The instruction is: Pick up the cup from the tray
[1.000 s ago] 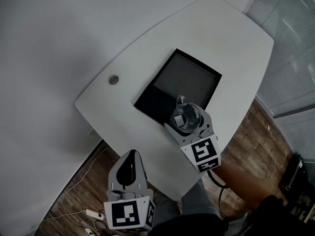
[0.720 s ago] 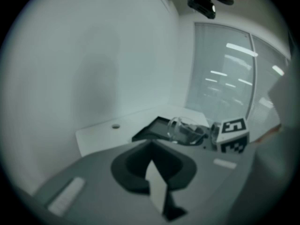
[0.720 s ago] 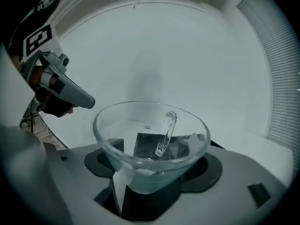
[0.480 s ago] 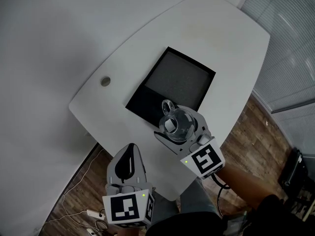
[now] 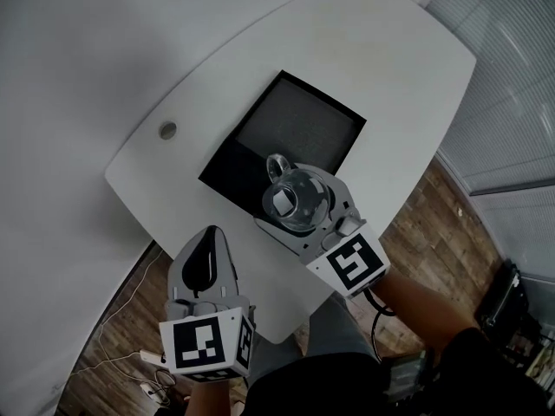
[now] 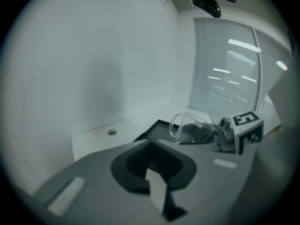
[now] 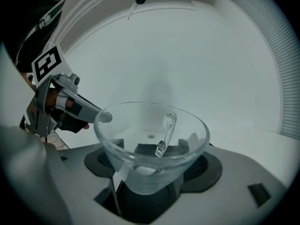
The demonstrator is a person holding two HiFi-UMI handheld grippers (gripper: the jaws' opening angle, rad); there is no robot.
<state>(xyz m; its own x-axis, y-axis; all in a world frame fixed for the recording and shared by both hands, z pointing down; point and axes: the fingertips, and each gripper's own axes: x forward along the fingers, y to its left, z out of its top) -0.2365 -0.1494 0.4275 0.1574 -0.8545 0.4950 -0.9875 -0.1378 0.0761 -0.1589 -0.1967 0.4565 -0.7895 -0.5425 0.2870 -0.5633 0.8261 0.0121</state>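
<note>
Jaws around clear, rounded glass cup [image 7: 151,146]

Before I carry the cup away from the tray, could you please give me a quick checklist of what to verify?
1. Cup gripped by right hand-held gripper: ok, between its jaws.
2. Cup lifted off tray: ok.
3. Cup empty: ok, nothing visible inside.
4. Left hand-held gripper out of the way: ok, shut, apart from cup.
5. Cup level: cannot tell.
</note>
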